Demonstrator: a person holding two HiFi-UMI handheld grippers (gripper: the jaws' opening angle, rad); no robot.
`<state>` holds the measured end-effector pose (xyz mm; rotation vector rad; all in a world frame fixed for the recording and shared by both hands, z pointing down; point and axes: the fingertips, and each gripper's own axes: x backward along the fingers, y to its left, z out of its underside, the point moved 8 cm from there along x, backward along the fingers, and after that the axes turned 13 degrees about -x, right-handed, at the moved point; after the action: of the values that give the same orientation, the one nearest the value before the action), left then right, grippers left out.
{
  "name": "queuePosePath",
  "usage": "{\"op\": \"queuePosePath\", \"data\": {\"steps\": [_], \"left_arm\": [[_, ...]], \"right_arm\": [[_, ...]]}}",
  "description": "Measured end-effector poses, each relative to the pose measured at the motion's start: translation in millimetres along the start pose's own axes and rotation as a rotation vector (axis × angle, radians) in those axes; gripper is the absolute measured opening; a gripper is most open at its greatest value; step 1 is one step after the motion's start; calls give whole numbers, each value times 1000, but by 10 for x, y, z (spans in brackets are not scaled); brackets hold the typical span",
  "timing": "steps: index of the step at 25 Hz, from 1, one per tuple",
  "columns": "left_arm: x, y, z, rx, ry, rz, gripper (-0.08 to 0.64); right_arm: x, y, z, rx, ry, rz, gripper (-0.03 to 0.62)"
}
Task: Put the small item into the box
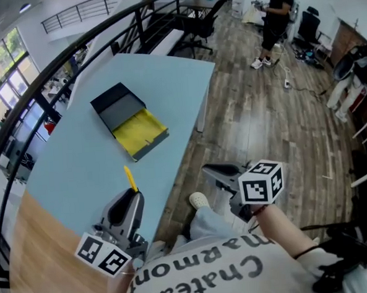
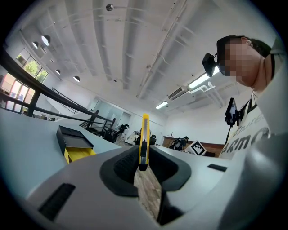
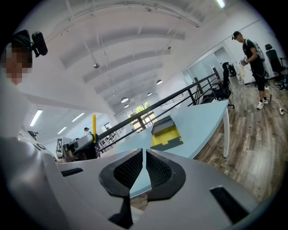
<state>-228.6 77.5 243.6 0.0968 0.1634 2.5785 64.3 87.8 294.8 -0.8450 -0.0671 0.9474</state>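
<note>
Standing upright between the clamped jaws of the left gripper (image 2: pixel 143 162), the small item (image 2: pixel 145 134) is a thin yellow strip. Its lower end is buried between the black pads, and what sort of thing it is cannot be made out. In the head view only its top (image 1: pixel 130 177) shows above the left gripper (image 1: pixel 131 198), over the near edge of the pale blue table (image 1: pixel 73 168). The box (image 1: pixel 130 121) lies on that table at 12 o'clock from the item and well apart from it, with a yellow tray drawn out of a black sleeve. The right gripper (image 1: pixel 217 171) hangs off the table at 3 o'clock, over the wooden floor (image 1: pixel 262 113). Its jaws (image 3: pixel 144 168) are pressed almost together on nothing. The shirt (image 1: pixel 204 274) bears "Chateau Marmont", seen upside down.
</note>
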Motion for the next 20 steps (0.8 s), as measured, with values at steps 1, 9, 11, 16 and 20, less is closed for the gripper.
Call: {"op": "queuePosePath", "data": {"steps": [1, 9, 11, 16, 20], "left_arm": [[-27, 42, 15, 2, -1, -12, 66], [-523, 514, 33, 9, -13, -97, 66], [-672, 654, 1, 13, -20, -118, 65], [-1082, 959, -67, 9, -37, -178, 66], [-1360, 1117, -30, 10, -28, -227, 66]], "right_arm": [[-66, -40, -44, 2, 9, -9, 49], [-685, -449, -631, 43, 94, -61, 49], [-857, -521, -852, 55, 109, -78, 49], [-1236, -729, -1375, 103, 154, -134, 49], [-1488, -979, -1637, 107, 197, -172, 49]]}}
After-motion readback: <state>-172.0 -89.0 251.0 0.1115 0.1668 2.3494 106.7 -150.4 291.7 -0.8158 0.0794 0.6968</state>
